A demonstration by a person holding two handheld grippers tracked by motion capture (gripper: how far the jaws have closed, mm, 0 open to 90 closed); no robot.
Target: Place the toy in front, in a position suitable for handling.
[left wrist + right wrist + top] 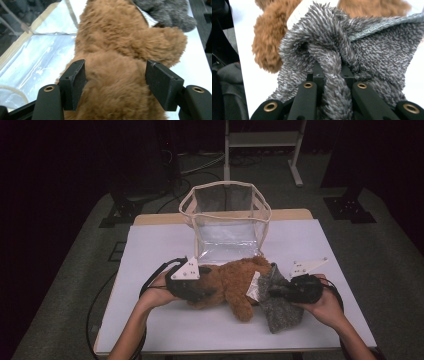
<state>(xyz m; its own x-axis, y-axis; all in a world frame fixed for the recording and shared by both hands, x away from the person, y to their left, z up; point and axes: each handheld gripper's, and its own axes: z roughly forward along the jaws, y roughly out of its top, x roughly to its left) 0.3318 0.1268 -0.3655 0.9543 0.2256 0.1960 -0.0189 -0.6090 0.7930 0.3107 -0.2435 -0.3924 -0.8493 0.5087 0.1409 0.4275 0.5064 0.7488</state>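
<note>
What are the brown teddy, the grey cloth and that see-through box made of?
Brown teddy: likely synthetic plush, long fluffy pile. Grey cloth: seemingly chenille-like fabric, shaggy one side, knitted other. See-through box: apparently soft clear plastic, glossy and wrinkled, with cream fabric edging.

My left gripper (202, 292) sits at the brown plush toy (235, 282); my right gripper (275, 291) rests on the grey cloth (280, 312), before the clear bag (227, 215).

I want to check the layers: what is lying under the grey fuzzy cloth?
The grey fuzzy cloth lies partly over the brown plush toy, with a white tag showing at its edge. Its remainder rests on the white table. Anything else beneath stays covered.
</note>
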